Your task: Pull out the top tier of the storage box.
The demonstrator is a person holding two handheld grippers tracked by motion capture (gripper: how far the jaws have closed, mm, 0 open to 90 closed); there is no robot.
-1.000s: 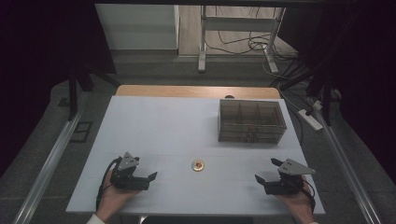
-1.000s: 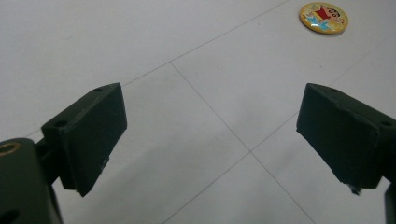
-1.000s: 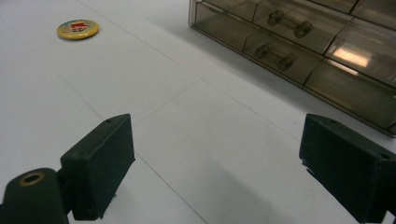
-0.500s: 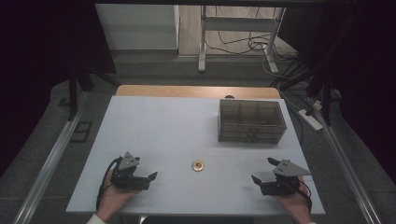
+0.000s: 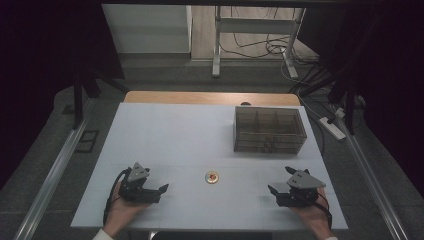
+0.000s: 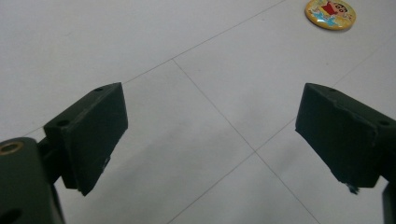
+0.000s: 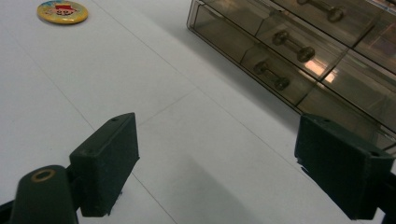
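A small round yellow badge [image 5: 212, 177] with a cartoon picture lies on the white table between both hands; it sits at the top right of the left gripper view [image 6: 330, 13] and the top left of the right gripper view [image 7: 62, 12]. My left gripper [image 5: 161, 191] rests low at the table's front left, open, jaws wide apart over bare table [image 6: 210, 140]. At the front right my right gripper [image 5: 274, 192] is open too, nothing between its jaws [image 7: 215, 172]. A smoky clear drawer box [image 5: 269, 130] stands at the back right, its knobbed drawers [image 7: 289, 51] facing me.
The white table [image 5: 170, 135] has a wooden strip along its far edge. Metal rails run down both sides of the table. Beyond it are a desk frame, cables and a power strip [image 5: 332, 127] on the floor.
The right gripper has slid a little left and toward the table's front edge. The left gripper, the badge and the drawer box stay where they were.
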